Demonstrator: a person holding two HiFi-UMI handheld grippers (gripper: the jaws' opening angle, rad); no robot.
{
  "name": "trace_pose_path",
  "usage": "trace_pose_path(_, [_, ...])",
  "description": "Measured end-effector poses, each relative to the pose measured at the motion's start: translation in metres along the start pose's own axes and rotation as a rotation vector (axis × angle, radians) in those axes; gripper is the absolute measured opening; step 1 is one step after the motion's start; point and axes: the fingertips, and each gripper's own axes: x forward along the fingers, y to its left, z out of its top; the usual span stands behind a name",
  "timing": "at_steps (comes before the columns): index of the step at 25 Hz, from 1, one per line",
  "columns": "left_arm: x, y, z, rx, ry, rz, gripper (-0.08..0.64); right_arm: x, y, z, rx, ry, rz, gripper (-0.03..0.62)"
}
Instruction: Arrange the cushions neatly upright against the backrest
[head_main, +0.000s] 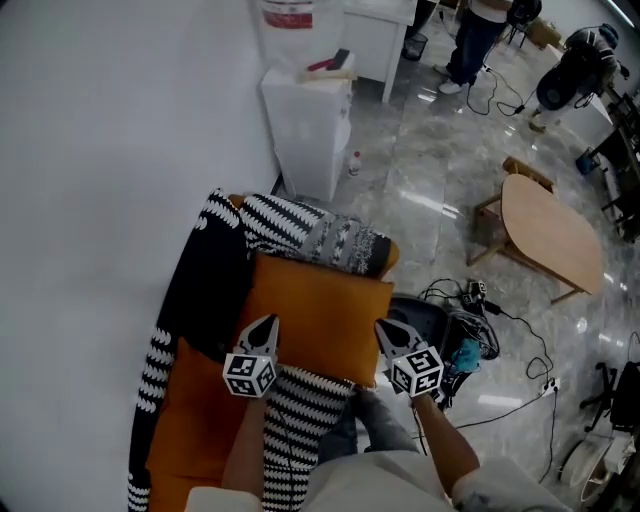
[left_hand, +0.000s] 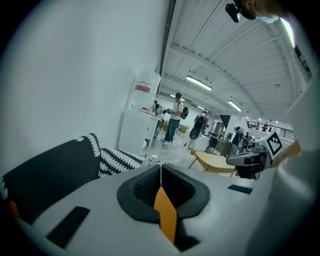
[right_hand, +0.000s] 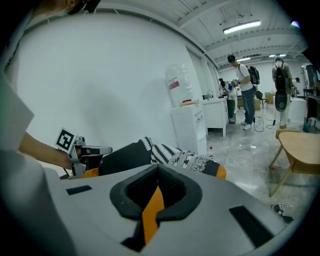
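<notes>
Nearest: a black-and-white striped cushion (head_main: 300, 410) lies on the orange sofa (head_main: 195, 420) seat, by the person's lap. Just beyond it, the left gripper (head_main: 264, 325) and right gripper (head_main: 386, 330) each have their jaws closed tight on a thin fold of the orange cushion (head_main: 320, 300), one at each near corner. The cushion sits mid-seat with a white-trimmed black cushion (head_main: 205, 280) at its left. At its far edge a zigzag cushion (head_main: 285, 220) and a grey patterned cushion (head_main: 345, 243) touch it, and a white cabinet (head_main: 305, 125) stands beyond them by the wall.
</notes>
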Motion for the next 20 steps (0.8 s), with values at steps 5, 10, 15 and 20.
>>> trace_pose_path(5, [0.015,0.026,-0.017,0.013,0.061,0.029,0.034,0.014,-0.023,-0.026,0.038,0.037,-0.023,0.028])
trace_pose_path(10, [0.036,0.053,-0.034,-0.012,0.119,0.063,0.034,0.036,-0.046,-0.052,0.072,0.081,-0.038,0.026])
trace_pose_path(15, [0.054,0.077,-0.059,-0.043,0.172,0.095,0.034,0.053,-0.061,-0.084,0.104,0.141,-0.053,0.028])
trace_pose_path(20, [0.078,0.114,-0.098,-0.099,0.258,0.083,0.052,0.071,-0.084,-0.147,0.245,0.258,-0.109,0.031])
